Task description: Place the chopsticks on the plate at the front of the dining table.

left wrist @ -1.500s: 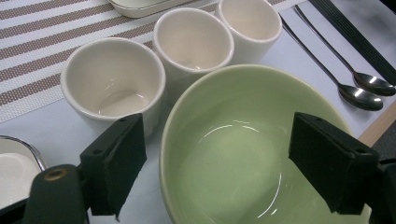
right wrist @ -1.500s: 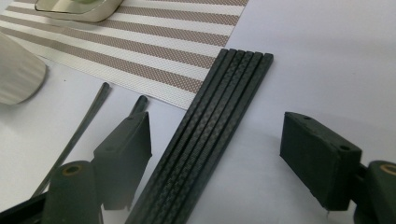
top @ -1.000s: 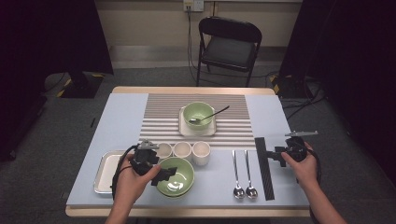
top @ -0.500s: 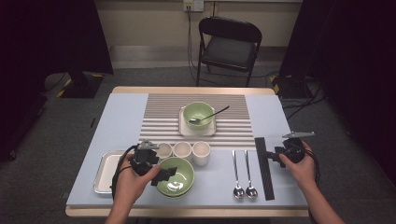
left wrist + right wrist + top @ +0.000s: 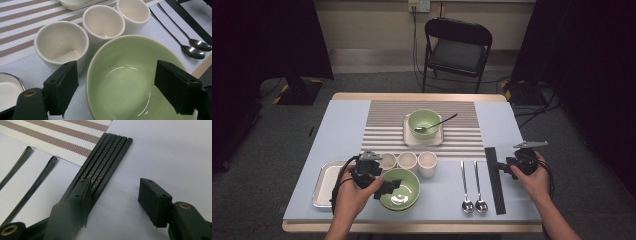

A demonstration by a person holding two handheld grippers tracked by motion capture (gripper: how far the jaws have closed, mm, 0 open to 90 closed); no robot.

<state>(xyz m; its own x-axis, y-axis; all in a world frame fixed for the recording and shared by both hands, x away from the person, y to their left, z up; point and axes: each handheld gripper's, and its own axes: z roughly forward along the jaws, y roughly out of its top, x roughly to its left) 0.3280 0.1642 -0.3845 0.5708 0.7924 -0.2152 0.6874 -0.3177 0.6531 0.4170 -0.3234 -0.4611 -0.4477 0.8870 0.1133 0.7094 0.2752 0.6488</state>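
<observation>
Right gripper view: fingers (image 5: 113, 202) narrower than before, beside black strips (image 5: 105, 162).

The left claw (image 5: 387, 186) was held low with its jaws wide apart, pressing on nothing. The right claw (image 5: 501, 165) pointed sideways; its jaws had just been closing but stayed parted.
</observation>
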